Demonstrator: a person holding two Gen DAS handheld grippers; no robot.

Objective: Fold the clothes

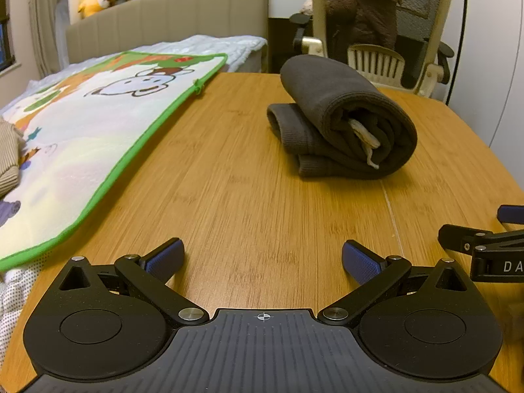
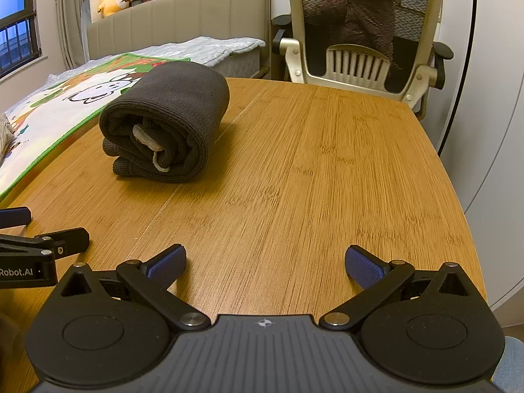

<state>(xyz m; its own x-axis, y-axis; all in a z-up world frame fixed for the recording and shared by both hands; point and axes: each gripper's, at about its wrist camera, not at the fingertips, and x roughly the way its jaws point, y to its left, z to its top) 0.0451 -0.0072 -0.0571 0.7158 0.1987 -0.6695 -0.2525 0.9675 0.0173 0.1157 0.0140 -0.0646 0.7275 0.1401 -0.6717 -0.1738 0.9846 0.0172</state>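
Observation:
A dark grey garment (image 1: 340,118) lies rolled and folded on the wooden table (image 1: 249,196), with a white drawstring showing at its open end. It also shows in the right wrist view (image 2: 167,121), far left. My left gripper (image 1: 262,258) is open and empty, low over the table, well short of the garment. My right gripper (image 2: 265,262) is open and empty, also near the front of the table, to the right of the garment. Each gripper shows at the edge of the other's view: the right one (image 1: 511,226), the left one (image 2: 19,226).
A cartoon-print mat with a green border (image 1: 82,137) covers the table's left side and the bed behind it. A striped beige cloth (image 1: 8,157) lies on the mat at far left. A mesh office chair (image 2: 363,32) stands behind the table. A bed headboard (image 1: 167,16) is at the back.

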